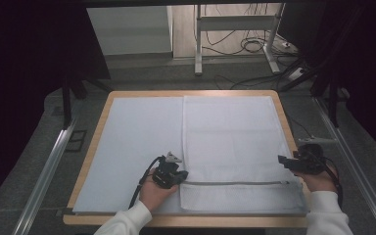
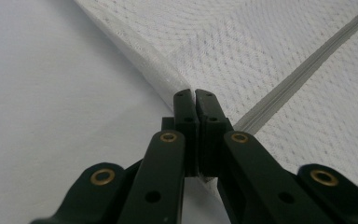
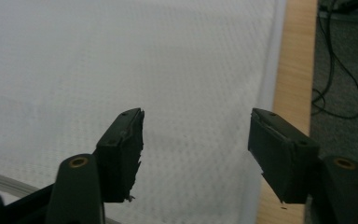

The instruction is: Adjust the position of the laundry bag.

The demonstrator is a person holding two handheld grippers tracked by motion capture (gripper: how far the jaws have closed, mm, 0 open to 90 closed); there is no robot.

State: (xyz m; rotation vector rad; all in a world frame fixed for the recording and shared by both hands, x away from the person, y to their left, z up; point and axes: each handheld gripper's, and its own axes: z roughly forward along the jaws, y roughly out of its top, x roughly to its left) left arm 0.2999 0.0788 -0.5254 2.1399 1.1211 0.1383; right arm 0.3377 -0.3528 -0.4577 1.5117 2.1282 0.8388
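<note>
A white mesh laundry bag (image 1: 230,142) lies flat on the right half of a pale cloth (image 1: 137,142) that covers the table. A grey zipper (image 1: 235,183) runs across the bag near its front edge. My left gripper (image 1: 181,175) rests at the bag's left edge, by the zipper's left end. In the left gripper view its jaws (image 2: 195,93) are pressed together with the bag's hem (image 2: 144,56) running in between them. My right gripper (image 1: 280,159) hovers at the bag's right edge; it (image 3: 196,130) is open over the mesh (image 3: 121,60), with nothing between the jaws.
The wooden table edge (image 1: 284,117) shows just right of the bag, also seen as a wooden strip (image 3: 293,70) in the right gripper view. Beyond it lie grey floor and cables (image 3: 331,70). Metal rails (image 1: 352,166) flank the table, and a desk frame (image 1: 235,39) stands behind.
</note>
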